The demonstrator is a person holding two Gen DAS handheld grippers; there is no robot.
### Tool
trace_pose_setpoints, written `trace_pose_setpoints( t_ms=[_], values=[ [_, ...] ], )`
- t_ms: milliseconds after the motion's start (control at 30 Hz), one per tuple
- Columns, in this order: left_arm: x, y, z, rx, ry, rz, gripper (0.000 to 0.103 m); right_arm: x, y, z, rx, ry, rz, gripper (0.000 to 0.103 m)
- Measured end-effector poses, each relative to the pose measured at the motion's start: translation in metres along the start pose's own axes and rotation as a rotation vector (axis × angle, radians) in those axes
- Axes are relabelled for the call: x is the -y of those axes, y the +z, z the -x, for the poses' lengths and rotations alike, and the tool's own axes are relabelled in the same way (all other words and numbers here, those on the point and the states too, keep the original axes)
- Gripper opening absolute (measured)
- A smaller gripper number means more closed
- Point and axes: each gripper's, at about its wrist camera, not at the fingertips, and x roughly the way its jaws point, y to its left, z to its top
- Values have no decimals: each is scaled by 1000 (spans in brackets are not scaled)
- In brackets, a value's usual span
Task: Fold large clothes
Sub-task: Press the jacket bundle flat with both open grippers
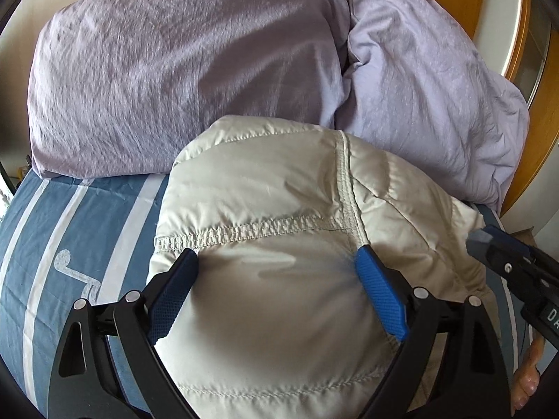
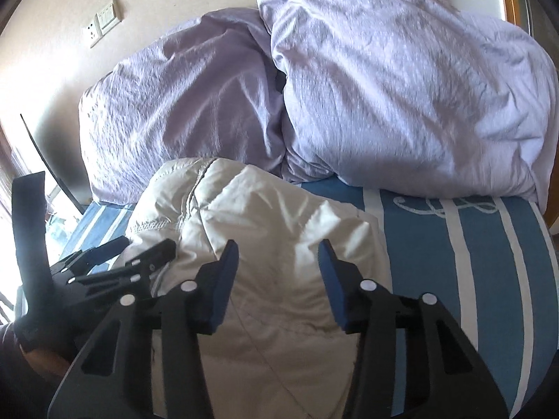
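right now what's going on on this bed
A person is folding a pale puffy jacket on a blue striped bedsheet, using a handheld gripper in each hand. The left gripper is open over the jacket, and the right gripper is also open just above it. Neither holds the fabric. Two lilac pillows sit behind.

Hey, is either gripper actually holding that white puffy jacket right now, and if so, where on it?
Neither. The left gripper and right gripper both stand open over the jacket, pads not pinching it.
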Motion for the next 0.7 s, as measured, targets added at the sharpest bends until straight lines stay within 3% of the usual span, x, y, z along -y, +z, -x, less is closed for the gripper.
trace_pose_setpoints(
  t_ms=[467,700],
  values=[
    [14,-6,-3,0,24,-14,92,17,-18,-28,10,-97,-11,45],
    [18,-6,-5,14,40,-41,93,20,-30,-39,16,-98,-15,46]
  ],
)
